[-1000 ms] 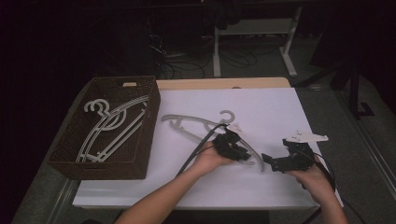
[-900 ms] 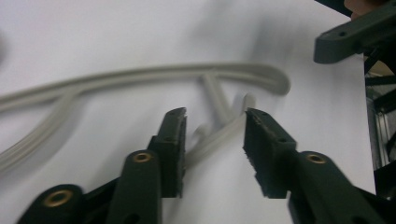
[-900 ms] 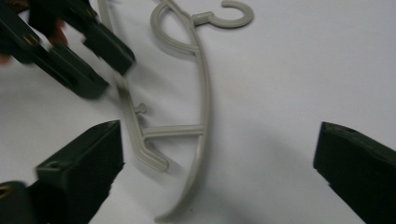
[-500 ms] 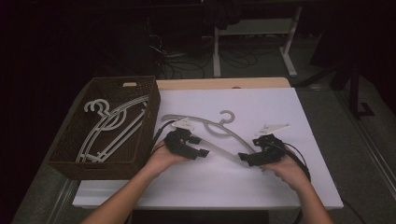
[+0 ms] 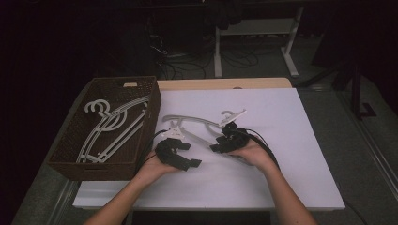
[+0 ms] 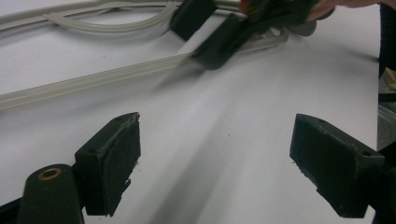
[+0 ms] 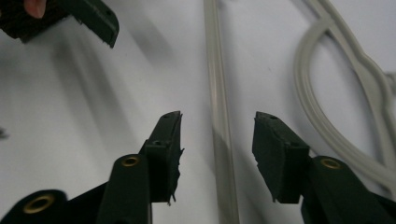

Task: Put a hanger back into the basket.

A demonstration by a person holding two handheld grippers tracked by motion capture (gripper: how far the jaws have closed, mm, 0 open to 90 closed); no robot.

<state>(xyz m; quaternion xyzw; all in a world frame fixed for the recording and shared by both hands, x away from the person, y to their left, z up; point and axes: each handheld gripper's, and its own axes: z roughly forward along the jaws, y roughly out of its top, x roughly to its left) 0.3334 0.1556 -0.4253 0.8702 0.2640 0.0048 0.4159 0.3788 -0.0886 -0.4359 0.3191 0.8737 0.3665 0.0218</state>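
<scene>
High view: one white-topped counter (image 5: 281, 178), one dark wicker basket (image 5: 70, 145) at its left edge, one grey plastic hanger (image 5: 197, 123) lying flat on the counter just right of the basket.

Hangers in basket (image 5: 110, 126): at least two, overlapped; the exact count cannot be told.

Left tongs (image 5: 185, 159): jaws wide apart, just been opening, nothing between them. Left gripper view: the pads (image 6: 112, 163) stand over bare counter, with the hanger's straight bar (image 6: 93, 81) lying beyond them.

Right tongs (image 5: 220, 144): jaws partly apart, just been closing. Right gripper view: the hanger's straight bar (image 7: 219, 140) runs between the two pads (image 7: 168, 154), which stand clear of it on either side; the curved shoulder (image 7: 336, 126) lies to the right.
</scene>
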